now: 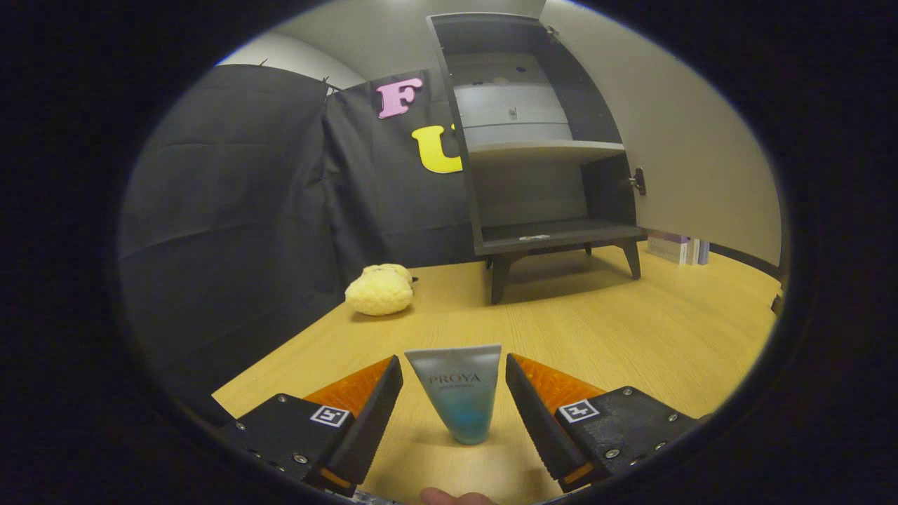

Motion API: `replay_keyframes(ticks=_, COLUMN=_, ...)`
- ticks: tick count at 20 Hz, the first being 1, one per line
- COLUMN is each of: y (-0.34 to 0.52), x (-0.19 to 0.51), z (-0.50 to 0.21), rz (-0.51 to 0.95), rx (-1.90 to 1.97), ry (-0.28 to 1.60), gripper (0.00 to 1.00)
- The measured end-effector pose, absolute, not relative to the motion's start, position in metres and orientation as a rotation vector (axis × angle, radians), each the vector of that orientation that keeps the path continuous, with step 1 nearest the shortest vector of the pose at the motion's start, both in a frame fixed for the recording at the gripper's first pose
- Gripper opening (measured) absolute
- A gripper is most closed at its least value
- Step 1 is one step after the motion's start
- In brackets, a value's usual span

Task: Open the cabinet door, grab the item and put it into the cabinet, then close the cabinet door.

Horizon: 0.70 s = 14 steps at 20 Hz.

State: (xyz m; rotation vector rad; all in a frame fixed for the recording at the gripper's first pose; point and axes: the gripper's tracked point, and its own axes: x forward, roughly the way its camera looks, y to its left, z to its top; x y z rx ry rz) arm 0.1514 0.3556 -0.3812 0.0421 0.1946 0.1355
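A small blue-grey tube (459,393) stands upright on the wooden table (631,330), its flat crimped end up. My gripper (454,365) is open around it, one finger on each side, with a narrow gap between each finger and the tube. Beyond the fingers, at the back of the table, a dark cabinet (540,151) on short legs has its door (673,140) swung open to the right, and the door's handle (637,181) is visible. The lower shelf (561,233) holds only a small pale scrap; the upper shelf (544,147) is pale.
A yellow plush toy (379,289) lies on the table to the left of the cabinet, near the black cloth wall (231,210). Some boxes (677,247) stand behind the cabinet's right leg. A fingertip (456,496) of the person shows below the fingers.
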Motion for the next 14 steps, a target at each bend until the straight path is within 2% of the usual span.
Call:
replay_keyframes(ticks=2, y=0.354, x=0.154, z=-0.393, rz=0.132, rx=0.052, ry=0.227, gripper=0.92)
replay_keyframes(ticks=6, y=0.366, x=0.153, z=-0.407, rz=0.194, rx=-0.022, ry=0.223, gripper=0.79)
replay_keyframes(ticks=8, y=0.366, x=0.149, z=-0.406, rz=0.196, rx=-0.110, ry=0.210, gripper=0.61)
replay_keyframes(ticks=10, y=0.371, x=0.151, z=-0.409, rz=0.222, rx=-0.140, ry=0.207, gripper=0.50)
replay_keyframes(ticks=14, y=0.373, x=0.149, z=-0.409, rz=0.257, rx=-0.125, ry=0.243, gripper=0.48)
